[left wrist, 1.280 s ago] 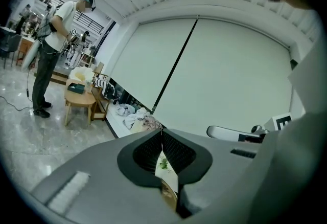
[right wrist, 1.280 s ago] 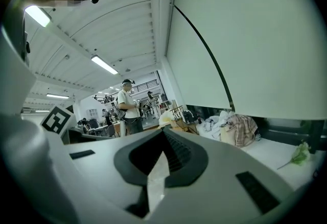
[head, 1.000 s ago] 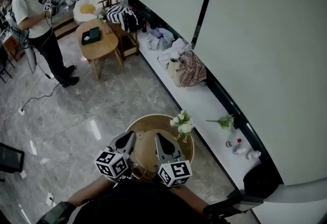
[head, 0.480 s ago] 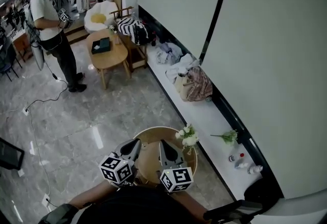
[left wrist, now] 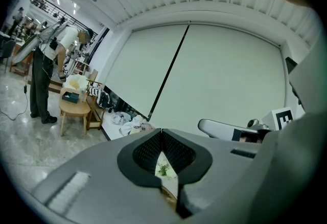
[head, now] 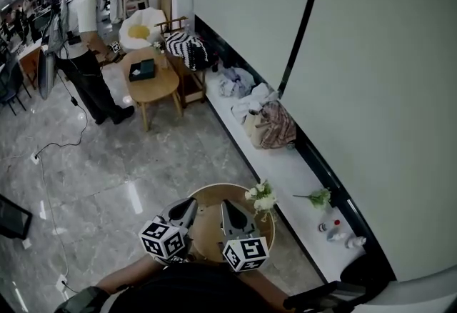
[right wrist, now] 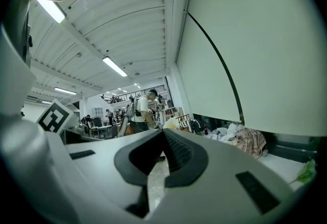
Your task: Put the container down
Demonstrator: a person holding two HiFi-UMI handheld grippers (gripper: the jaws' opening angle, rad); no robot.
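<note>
No container shows in any view. In the head view my left gripper [head: 188, 206] and right gripper [head: 226, 206] hang side by side over a small round wooden table [head: 207, 191] just in front of me. Both point forward, roughly level. White flowers [head: 260, 196] stand at that table's right edge, beside the right gripper. In the left gripper view the left gripper [left wrist: 162, 133] has its pads meeting at the tip with nothing between them. The right gripper [right wrist: 164, 133] looks the same in its own view: pads together, nothing held.
A long white ledge [head: 285, 161] runs along the wall on the right, carrying bags and clothes [head: 270, 123] and small bottles [head: 332, 226]. Far off, a person [head: 87, 26] bends by a low wooden table [head: 151, 84] and chairs. Grey marble floor lies between.
Both grippers stay where they were over the round table. The person in the distance has stepped toward the low wooden table and leaned over it. The head view has shifted slightly.
</note>
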